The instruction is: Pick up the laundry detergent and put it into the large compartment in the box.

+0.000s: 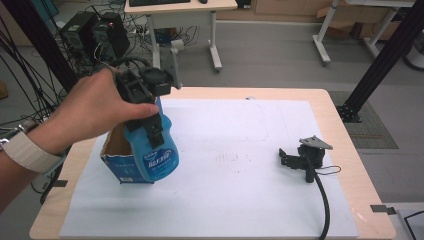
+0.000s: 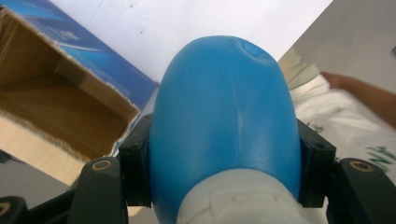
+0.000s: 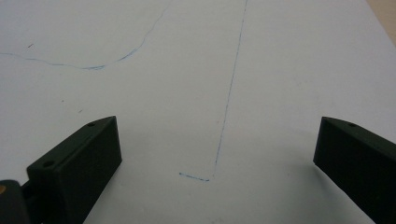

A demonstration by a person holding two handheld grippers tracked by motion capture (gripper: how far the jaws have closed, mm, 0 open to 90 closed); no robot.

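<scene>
In the left half of the high view, the left gripper pinches a blue bottle just below its white neck, one jaw on each flank. The bottle hangs nearly upright, long axis vertical, base down. The open cardboard box sits directly beside it toward the frame's left, touching or nearly so; in the left gripper view its mouth opens at the left. Any lowering into the box probably calls for a short sideways shift. The right gripper lies unheld on the white sheet at centre right, jaws spread, well apart.
</scene>
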